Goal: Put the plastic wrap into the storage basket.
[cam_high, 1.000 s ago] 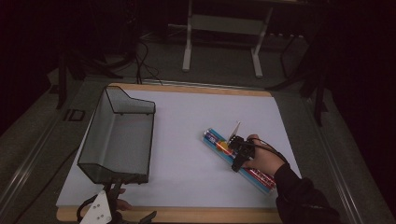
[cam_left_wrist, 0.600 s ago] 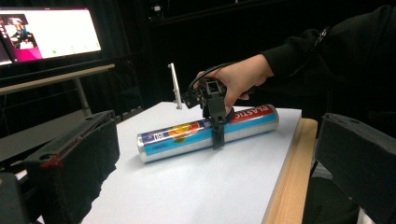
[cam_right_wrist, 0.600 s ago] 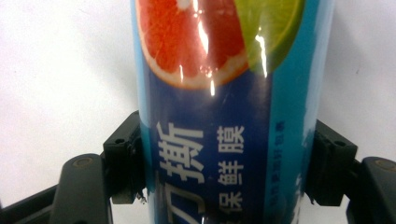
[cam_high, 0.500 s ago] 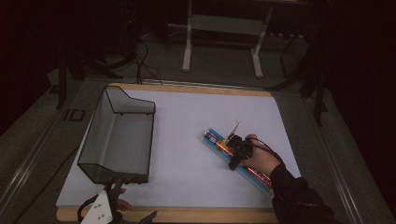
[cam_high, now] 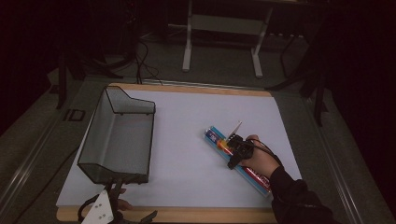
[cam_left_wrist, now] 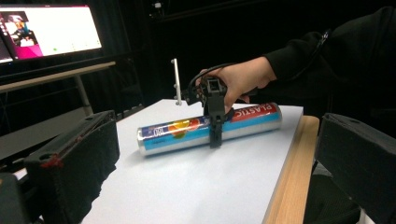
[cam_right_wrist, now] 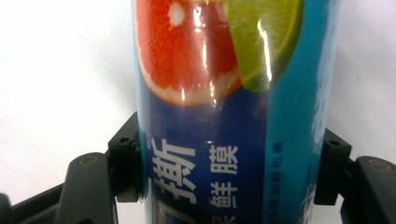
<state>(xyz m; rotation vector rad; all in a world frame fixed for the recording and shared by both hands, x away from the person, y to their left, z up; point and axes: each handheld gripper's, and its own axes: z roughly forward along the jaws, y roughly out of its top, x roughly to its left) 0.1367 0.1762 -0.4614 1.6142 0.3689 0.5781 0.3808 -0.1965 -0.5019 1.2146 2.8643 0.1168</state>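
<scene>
Two black jaws of the right hand-held gripper (cam_high: 230,151) are pinching the long blue cylindrical roll of plastic wrap (cam_high: 215,138) with its printed citrus fruit, which is lying flat and slantwise on the white sheet covering the counter (cam_high: 187,140). In the right gripper view the pads are pressing on both sides of the roll (cam_right_wrist: 224,112), near its middle, probably so it will lift level. Its jaws have just been closing, with the roll between them; against the earlier frame, hand and roll are sitting in the same spot. The left hand-held gripper (cam_high: 112,212) is waiting at the near edge, its jaws spread and empty, just in front of the dark wire-mesh tray (cam_high: 93,154), likely the roll's destination.
</scene>
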